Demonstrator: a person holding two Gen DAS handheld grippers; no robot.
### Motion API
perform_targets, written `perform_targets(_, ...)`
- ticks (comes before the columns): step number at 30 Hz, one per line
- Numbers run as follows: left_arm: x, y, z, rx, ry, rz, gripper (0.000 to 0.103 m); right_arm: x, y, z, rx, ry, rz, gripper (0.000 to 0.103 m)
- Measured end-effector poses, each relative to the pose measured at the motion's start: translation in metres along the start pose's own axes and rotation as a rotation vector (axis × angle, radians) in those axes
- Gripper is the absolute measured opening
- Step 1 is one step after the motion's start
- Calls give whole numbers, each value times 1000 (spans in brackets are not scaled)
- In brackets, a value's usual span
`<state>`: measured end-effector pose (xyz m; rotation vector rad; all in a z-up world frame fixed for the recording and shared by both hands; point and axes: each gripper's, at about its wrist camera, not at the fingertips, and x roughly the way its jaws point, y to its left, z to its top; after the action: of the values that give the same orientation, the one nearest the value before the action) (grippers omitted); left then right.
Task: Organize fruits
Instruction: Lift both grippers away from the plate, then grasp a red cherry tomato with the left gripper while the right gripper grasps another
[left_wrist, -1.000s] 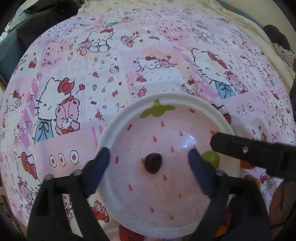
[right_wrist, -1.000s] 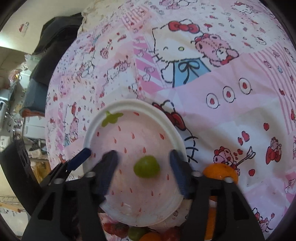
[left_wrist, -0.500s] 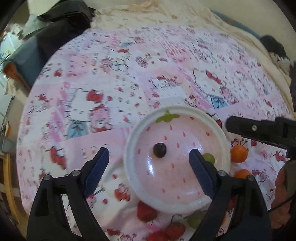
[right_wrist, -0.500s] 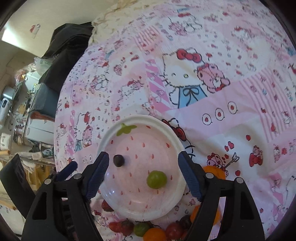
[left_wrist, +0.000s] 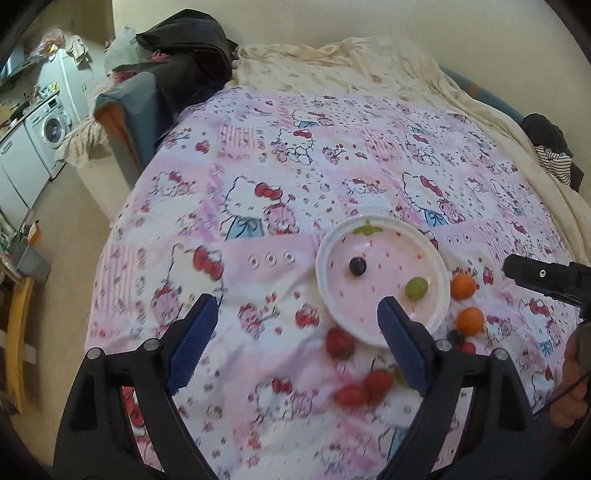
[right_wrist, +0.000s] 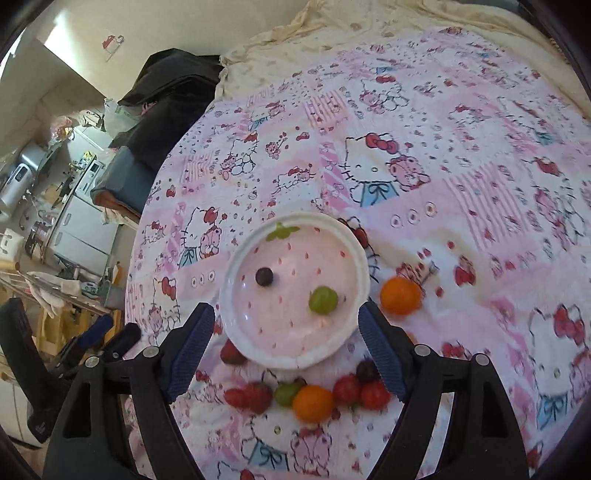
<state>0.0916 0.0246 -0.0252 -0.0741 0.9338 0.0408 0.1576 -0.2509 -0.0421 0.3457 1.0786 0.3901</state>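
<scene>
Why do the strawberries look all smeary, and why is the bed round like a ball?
Left wrist view: strawberries near the tongs smear from camera motion. Right wrist view: the fisheye lens bulges the blanket; the plate stays sharper than the fruit below it.

Both wrist cameras look steeply down, sharing the plate (left_wrist: 382, 229) (right_wrist: 295, 221).
</scene>
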Motion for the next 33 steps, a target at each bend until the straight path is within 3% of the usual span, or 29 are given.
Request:
perform_targets(4,1,9,-22,-30,39,-102,86,-11,-8,-21,38,7,-4,83)
perform_targets(10,35,8,-49,-55,177,-127,82,-11,-36,-52,145,62,-31,83)
perform_targets(12,52,3,-58,-35,247,-112,66,-7,-44,-55,167,77,-41,83)
perform_targets(14,64,-2,-67,-25,294,-114,57,-5,-48,-56,168,80,-62,82)
perform_targets(19,87,-16,-74,-31,359,-175,56,2,-52,-51,179,85,-71,83)
perform_targets(22,95,-14,-72,-133,400,-218,56,3,-54,-48,184,73,-98,83)
perform_targets(30,106,-19,-83,-179,433,-214,54,8,-61,-47,226,91,-83,83)
perform_targets(31,106,-18,-83,-198,436,-225,52,8,-61,-47,225,89,-84,83)
perform_targets(33,109,-15,-83,-232,456,-269,35,9,-60,-47,223,90,-87,83)
